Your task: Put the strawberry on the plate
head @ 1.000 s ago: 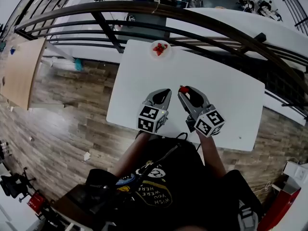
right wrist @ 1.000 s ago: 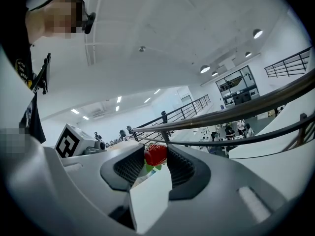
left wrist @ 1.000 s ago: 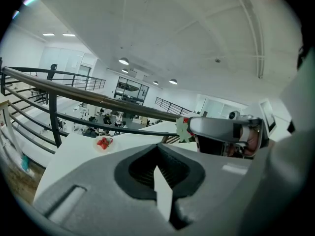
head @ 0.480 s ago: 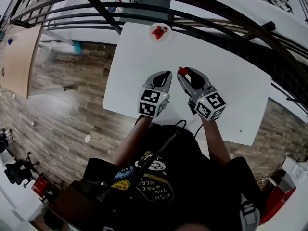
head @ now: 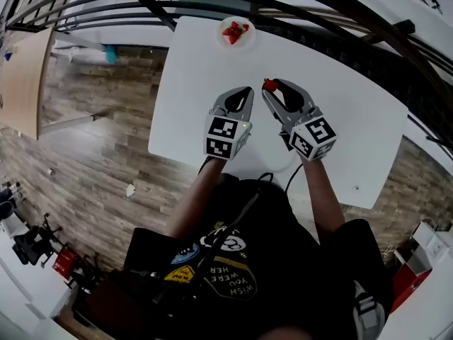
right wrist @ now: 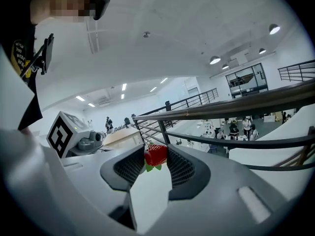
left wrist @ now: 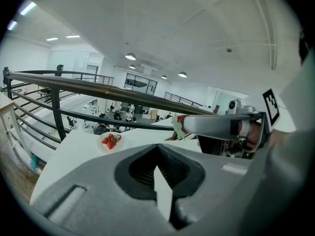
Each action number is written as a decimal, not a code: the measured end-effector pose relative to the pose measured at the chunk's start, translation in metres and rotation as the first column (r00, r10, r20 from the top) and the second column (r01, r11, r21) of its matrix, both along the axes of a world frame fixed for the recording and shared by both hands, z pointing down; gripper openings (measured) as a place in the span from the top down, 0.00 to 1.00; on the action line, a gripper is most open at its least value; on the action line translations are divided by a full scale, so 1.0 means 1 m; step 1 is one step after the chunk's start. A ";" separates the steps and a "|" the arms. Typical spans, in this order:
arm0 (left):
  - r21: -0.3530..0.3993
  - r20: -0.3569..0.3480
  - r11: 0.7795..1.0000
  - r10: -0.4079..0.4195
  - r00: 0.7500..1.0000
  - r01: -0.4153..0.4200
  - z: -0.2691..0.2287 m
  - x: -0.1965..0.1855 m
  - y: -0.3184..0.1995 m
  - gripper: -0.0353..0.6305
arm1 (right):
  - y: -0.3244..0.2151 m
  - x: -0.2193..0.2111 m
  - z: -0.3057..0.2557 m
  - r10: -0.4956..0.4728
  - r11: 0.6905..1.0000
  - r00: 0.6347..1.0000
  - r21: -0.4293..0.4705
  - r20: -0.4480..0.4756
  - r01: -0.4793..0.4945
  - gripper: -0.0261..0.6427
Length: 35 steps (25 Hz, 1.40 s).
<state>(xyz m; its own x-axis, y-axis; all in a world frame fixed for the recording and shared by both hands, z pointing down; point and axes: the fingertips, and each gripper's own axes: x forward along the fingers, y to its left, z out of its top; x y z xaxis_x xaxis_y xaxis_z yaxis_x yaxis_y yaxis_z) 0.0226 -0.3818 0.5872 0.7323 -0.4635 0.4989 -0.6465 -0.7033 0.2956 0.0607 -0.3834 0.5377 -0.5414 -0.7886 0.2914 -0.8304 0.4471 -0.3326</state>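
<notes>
Near the middle of the head view, a white rectangular counter (head: 205, 76) carries the work, and both tools hover over its centre, side by side. The grey right gripper (head: 272, 86) has its jaws clamped on a small red strawberry with a green leafy cap (head: 269, 86), held clear of the counter top as far as I can judge. The grey left gripper (head: 245, 93) sits just beside it on the left, its jaws together on nothing. At the top edge of the frame, well apart from both, lies a small round white plate (head: 248, 41) that already bears a few red strawberries (head: 235, 32) (so the held one would join a pile).

Left gripper view: the dark pads meet at their tips with nothing between them; only a sliver of white counter shows behind. The plate sits left of centre, at the counter's far end before a dark metal railing (left wrist: 74, 85), and the right gripper reaches in from the right with the red fruit at its tip.

Right gripper view: the strawberry sits at centre frame, pinched between the two ribbed pads near their tips, leaves hanging below.

By my reading the pick-up is done; what remains is the carry across to the plate, the lowering and the release.
</notes>
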 end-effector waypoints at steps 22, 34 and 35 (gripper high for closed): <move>-0.070 0.036 0.997 -0.014 0.999 0.016 0.086 -0.014 -0.118 0.95 | -0.113 -0.002 0.113 0.050 0.993 0.993 -0.103 -0.108 -0.061 0.74; -0.118 0.073 0.992 -0.038 0.997 0.046 0.135 -0.028 -0.162 0.95 | -0.159 -0.006 0.180 0.037 0.983 0.986 -0.174 -0.163 -0.066 0.74; -0.120 0.075 0.992 -0.037 0.996 0.046 0.136 -0.027 -0.160 0.95 | -0.159 -0.003 0.180 0.037 0.982 0.985 -0.174 -0.166 -0.066 0.74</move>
